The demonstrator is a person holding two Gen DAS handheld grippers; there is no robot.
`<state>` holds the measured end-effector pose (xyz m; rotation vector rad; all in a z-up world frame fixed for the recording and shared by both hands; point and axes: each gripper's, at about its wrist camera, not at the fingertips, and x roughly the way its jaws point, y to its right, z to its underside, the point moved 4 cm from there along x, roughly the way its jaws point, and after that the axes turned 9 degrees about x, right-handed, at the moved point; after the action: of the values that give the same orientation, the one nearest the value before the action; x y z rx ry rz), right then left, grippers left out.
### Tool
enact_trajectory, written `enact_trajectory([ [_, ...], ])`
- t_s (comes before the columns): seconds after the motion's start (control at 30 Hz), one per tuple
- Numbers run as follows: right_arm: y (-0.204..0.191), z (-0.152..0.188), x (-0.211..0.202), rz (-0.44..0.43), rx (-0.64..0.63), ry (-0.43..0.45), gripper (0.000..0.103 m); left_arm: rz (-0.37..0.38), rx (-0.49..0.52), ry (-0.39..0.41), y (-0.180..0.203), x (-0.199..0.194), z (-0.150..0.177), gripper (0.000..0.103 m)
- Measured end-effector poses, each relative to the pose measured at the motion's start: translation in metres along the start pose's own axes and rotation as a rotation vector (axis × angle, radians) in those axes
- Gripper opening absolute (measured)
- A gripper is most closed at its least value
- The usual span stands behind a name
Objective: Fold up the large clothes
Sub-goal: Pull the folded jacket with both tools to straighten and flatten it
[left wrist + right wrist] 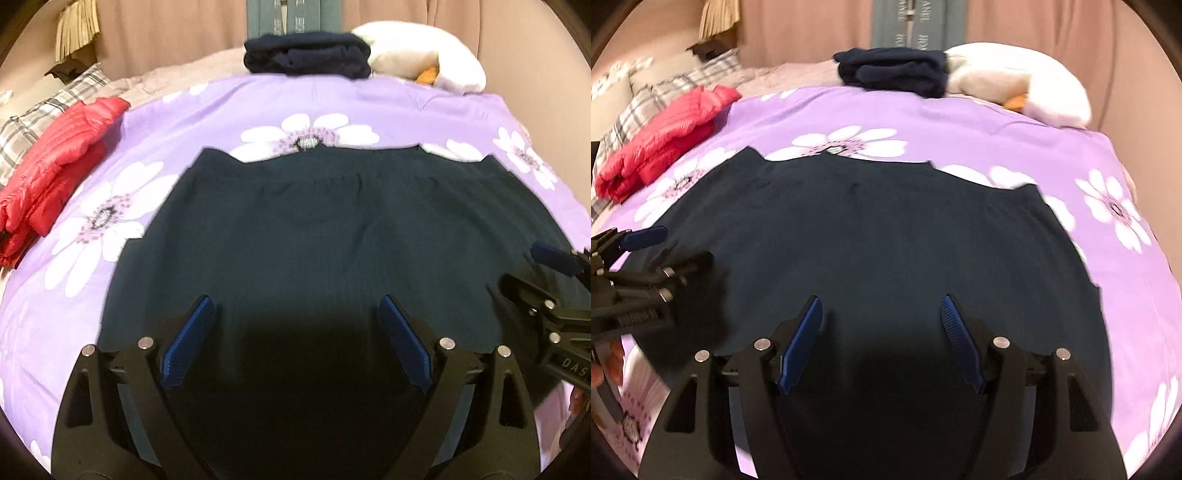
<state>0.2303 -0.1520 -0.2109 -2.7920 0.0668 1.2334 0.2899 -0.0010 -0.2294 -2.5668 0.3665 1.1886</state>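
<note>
Both the left gripper (295, 314) and right gripper (881, 314) hover with jaws apart over the flat dark green knitted garment (314, 229). Better to pinch both near corners evenly, then fold straight.

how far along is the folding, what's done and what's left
Looks done: a red puffer jacket lies folded at the left edge of the purple floral bedspread, and a navy garment sits folded at the far end. In hand: nothing yet. The dark green garment lies spread flat, with the left gripper and right gripper both open above its near edge. Left: every fold on it.
</note>
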Motion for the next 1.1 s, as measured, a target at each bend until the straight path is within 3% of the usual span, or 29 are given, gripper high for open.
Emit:
enact_trajectory([
  [0.07, -0.005, -0.002, 0.018, 0.013, -0.019, -0.042, 0.068, -0.015, 0.015, -0.041, 0.002, 0.014, 0.007, 0.093],
  [0.23, 0.012, 0.006, 0.026, 0.035, -0.024, -0.054, 0.068, -0.018, 0.04, -0.012, -0.002, 0.017, 0.018, 0.095],
  [0.33, 0.043, 0.006, 0.02, 0.071, 0.026, -0.042, 0.075, -0.02, 0.004, -0.01, -0.02, 0.015, 0.026, 0.095],
  [0.5, 0.109, 0.007, 0.003, 0.194, 0.107, -0.035, 0.077, -0.015, -0.075, -0.012, -0.065, 0.005, 0.04, 0.1],
  [0.63, 0.156, -0.009, -0.014, 0.276, 0.23, 0.003, 0.077, -0.013, -0.109, 0.041, -0.087, -0.006, 0.02, 0.098],
  [0.73, 0.141, -0.033, -0.013, 0.215, 0.192, 0.046, 0.077, -0.006, -0.071, 0.046, -0.08, 0.004, -0.011, 0.098],
  [0.87, 0.099, -0.065, 0.027, 0.095, 0.114, -0.004, 0.077, 0.028, -0.032, 0.003, -0.063, 0.037, -0.054, 0.098],
  [0.97, 0.07, -0.082, 0.06, 0.107, 0.031, -0.029, 0.077, 0.046, -0.051, -0.087, -0.058, 0.077, -0.073, 0.098],
  [1.07, 0.063, -0.082, 0.089, 0.14, -0.029, -0.105, 0.077, -0.024, -0.067, -0.175, -0.07, 0.106, -0.065, 0.099],
  [1.1, 0.069, -0.08, 0.097, 0.164, -0.039, -0.126, 0.077, -0.026, -0.082, -0.17, -0.078, 0.108, -0.062, 0.099],
])
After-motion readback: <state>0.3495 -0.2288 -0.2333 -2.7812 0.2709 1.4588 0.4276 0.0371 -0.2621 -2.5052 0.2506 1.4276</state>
